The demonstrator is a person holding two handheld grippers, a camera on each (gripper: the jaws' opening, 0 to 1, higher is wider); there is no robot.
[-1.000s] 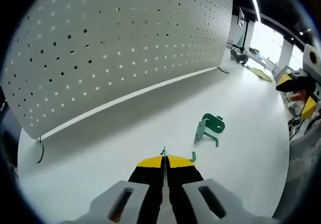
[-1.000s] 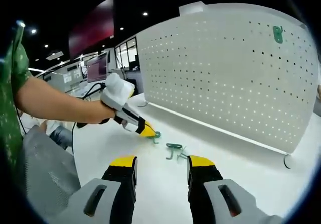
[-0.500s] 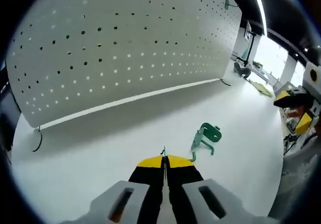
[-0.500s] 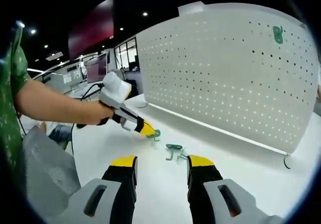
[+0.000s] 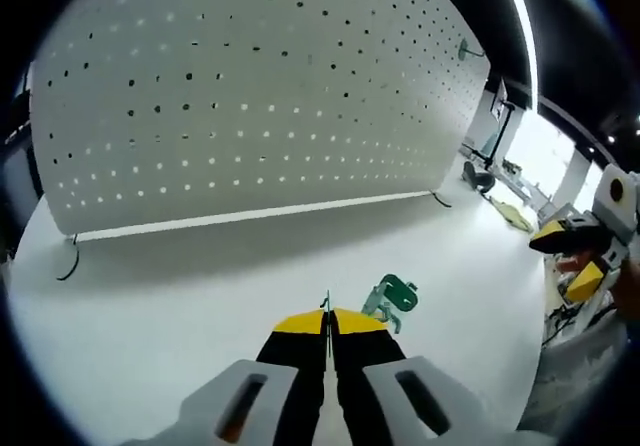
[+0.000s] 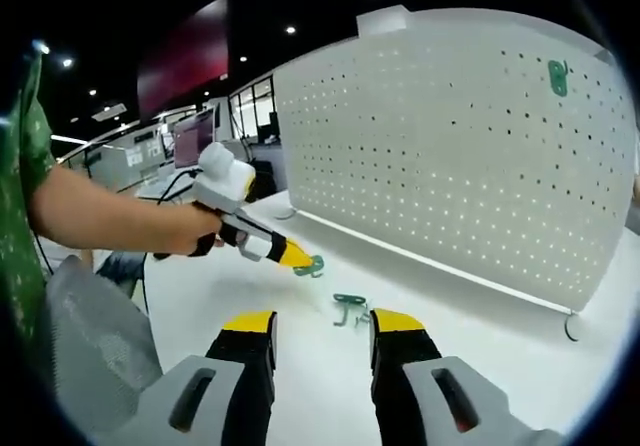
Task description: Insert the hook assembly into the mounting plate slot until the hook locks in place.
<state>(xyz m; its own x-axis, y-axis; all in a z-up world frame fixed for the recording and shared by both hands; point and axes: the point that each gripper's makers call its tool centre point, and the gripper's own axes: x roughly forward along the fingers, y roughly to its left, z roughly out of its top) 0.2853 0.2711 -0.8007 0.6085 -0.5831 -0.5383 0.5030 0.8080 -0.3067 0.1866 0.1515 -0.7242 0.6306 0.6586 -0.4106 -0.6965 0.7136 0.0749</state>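
Note:
My left gripper (image 5: 327, 318) is shut on a small green hook (image 6: 311, 265), of which a thin sliver shows between its yellow tips. In the right gripper view the left gripper (image 6: 292, 257) hovers above the white table (image 6: 480, 366), held by a person's hand. A second green hook piece (image 5: 392, 299) lies on the table just right of those tips, also seen as the green piece (image 6: 349, 307). The white pegboard (image 5: 250, 96) stands upright behind. My right gripper (image 6: 318, 328) is open, empty, near the lying piece. The right gripper (image 5: 565, 258) appears at the far right.
Another green hook (image 6: 557, 76) hangs high on the pegboard (image 6: 450, 146). A person's forearm (image 6: 100, 211) reaches in from the left. A grey chair back (image 6: 90, 336) sits at lower left. Office desks and monitors fill the background.
My left gripper has risen and tilted with the hook in it, so the pegboard looms larger and the lying piece sits closer to its tips. My right gripper has barely moved.

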